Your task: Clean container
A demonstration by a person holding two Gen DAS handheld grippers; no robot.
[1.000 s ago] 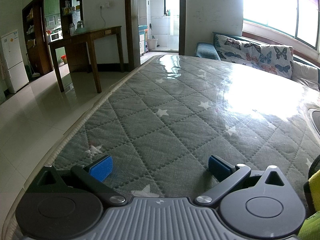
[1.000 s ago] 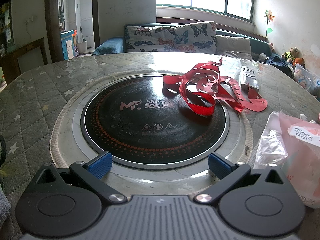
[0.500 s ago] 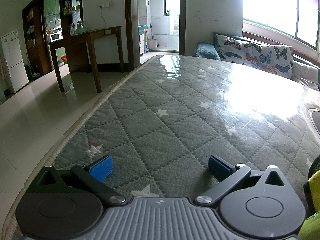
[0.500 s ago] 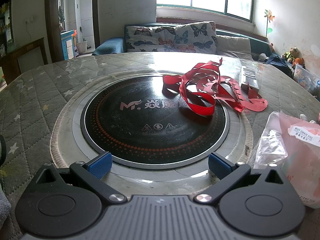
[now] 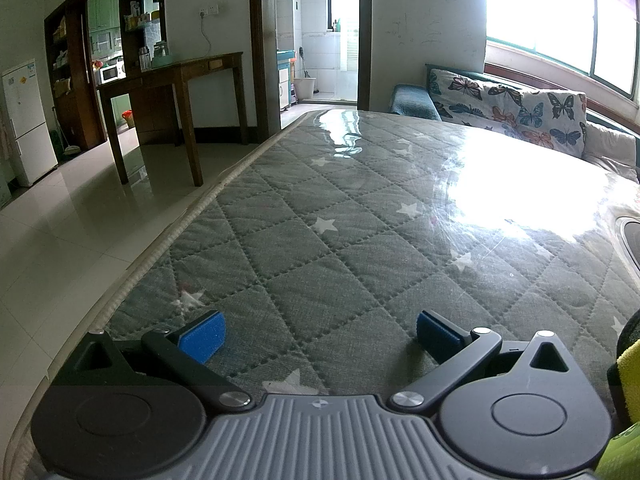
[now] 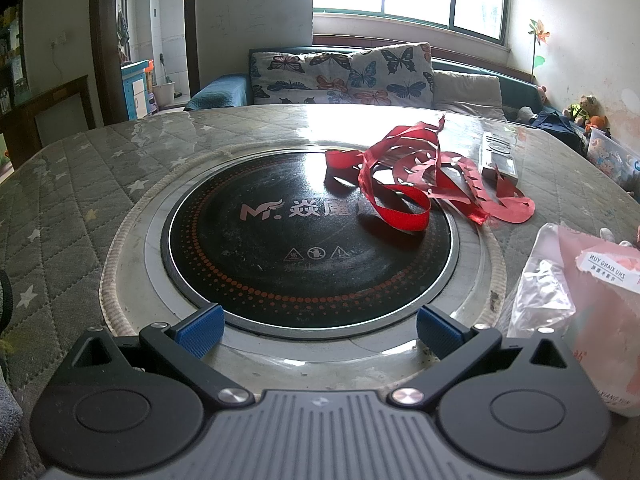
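My left gripper [image 5: 318,334] is open and empty, low over the quilted grey table cover [image 5: 320,220]. A yellow-green cloth-like thing [image 5: 628,384] shows at the right edge of that view, partly cut off. My right gripper [image 6: 318,330] is open and empty at the near rim of a round black induction cooktop [image 6: 280,240] set into the table. No container shows plainly in either view.
Red ribbons [image 6: 416,184] lie across the cooktop's far right. A flat remote-like box [image 6: 498,156] lies behind them. A clear and pink plastic bag [image 6: 580,292] lies at the right. The table edge [image 5: 172,236] drops to a tiled floor on the left.
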